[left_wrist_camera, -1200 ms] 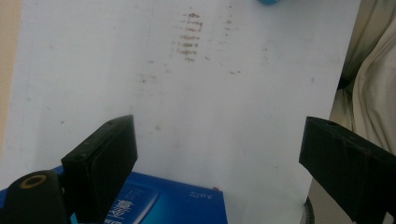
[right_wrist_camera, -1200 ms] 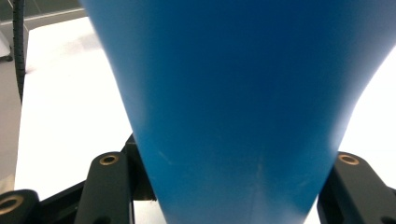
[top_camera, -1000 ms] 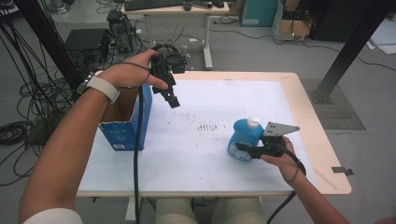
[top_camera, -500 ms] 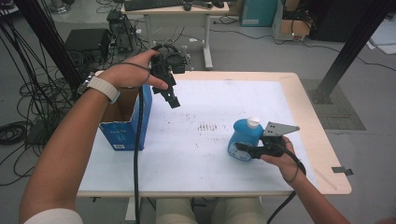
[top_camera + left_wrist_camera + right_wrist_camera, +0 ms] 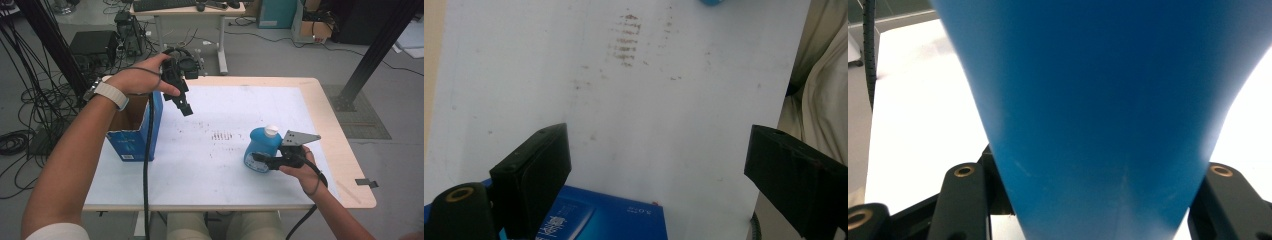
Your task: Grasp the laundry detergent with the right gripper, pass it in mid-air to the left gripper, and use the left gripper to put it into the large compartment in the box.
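From the high view, the right gripper (image 5: 261,161) is sitting low on the white table (image 5: 215,165) with its jaws closing around the lower body of a blue bottle (image 5: 261,149) with a white cap (image 5: 271,131). The bottle is standing upright at the near right part of the table. The left gripper (image 5: 184,106) is hanging in the air over the far left, just beside an open blue cardboard box (image 5: 135,131), well apart from the bottle.

In the left gripper view, the left gripper (image 5: 664,170) is gaping wide with nothing between its jaws, just bare table and the box edge (image 5: 589,220) below.

In the right gripper view, the blue bottle (image 5: 1098,110) is pressing right up against the camera, and the jaws are hugging its sides, so I'd call it a firm grab.

My guess is the bottle is heading for that box. If so, I'd be lifting straight up first, keeping it upright so the rounded body isn't slipping in the jaws, and using the free gripper to steady the box wall while lowering it in.
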A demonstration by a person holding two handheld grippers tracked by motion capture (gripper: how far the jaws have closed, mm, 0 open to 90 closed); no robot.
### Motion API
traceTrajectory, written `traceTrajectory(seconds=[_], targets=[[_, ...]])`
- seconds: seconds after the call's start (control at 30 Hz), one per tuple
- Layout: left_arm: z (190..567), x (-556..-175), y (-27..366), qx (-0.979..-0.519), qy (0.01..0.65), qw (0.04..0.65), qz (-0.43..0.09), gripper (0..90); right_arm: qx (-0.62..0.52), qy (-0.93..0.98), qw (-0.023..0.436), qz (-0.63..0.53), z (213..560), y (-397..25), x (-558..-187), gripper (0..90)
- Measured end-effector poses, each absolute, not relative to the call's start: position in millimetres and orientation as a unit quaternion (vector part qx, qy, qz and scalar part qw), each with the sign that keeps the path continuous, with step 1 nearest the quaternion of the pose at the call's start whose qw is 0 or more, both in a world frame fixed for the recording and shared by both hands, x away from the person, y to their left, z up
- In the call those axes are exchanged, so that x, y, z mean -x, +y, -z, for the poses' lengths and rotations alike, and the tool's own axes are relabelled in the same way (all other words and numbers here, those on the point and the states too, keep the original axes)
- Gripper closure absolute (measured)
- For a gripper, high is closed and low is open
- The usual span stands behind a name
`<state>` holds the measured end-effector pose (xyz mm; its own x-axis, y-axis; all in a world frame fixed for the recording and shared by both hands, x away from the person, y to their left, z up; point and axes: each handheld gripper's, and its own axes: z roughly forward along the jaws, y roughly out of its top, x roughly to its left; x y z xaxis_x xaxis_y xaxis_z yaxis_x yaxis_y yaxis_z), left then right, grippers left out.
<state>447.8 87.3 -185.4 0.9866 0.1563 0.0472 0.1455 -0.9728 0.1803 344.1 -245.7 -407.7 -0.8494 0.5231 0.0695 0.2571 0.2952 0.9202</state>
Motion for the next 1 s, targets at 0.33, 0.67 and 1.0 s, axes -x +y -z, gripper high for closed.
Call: traceTrajectory(seconds=[0.33, 0.67, 1.0], targets=[[185.7, -448.0, 87.1, -0.993, 0.076, 0.090, -0.030, 11.7, -0.245, 0.796, 0.122, -0.540, 407.6, -245.7, -344.1, 42.0], [185.0, -447.7, 87.8, -0.993, 0.076, 0.090, -0.031, 11.7, -0.247, 0.796, 0.121, -0.540, 407.5, -245.6, -344.0, 42.0], [184.8, -447.1, 87.9, -0.992, 0.078, 0.090, -0.031, 11.7, -0.246, 0.797, 0.122, -0.538, 407.2, -245.7, -344.1, 42.0]])
